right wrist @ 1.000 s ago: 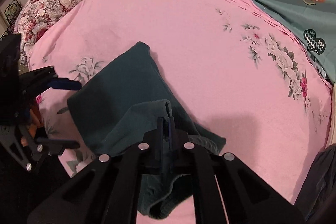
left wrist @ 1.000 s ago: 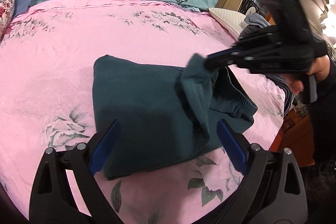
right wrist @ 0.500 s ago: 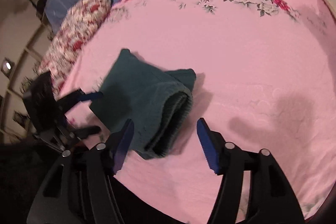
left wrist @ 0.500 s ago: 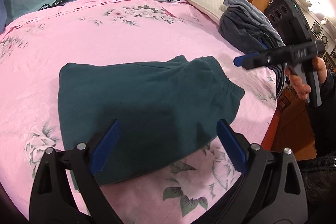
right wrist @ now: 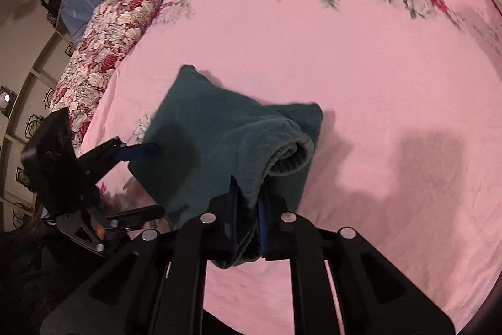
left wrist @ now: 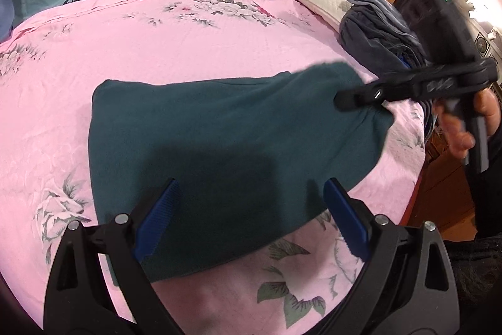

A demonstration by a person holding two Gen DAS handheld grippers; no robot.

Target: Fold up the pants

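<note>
Right gripper [right wrist: 248,209] clenched on waistband end of folded teal pants [left wrist: 219,140] lying on pink bed [left wrist: 188,46], long axis running L-R w/ far folded edge to the left; left gripper [left wrist: 251,218] released, hovering over near edge.

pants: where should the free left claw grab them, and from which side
Probably the near bottom corner of the pants, coming in low from the bed's front edge. The open left claw already straddles that flat folded edge, while the right claw has the waistband end pinched.
</note>
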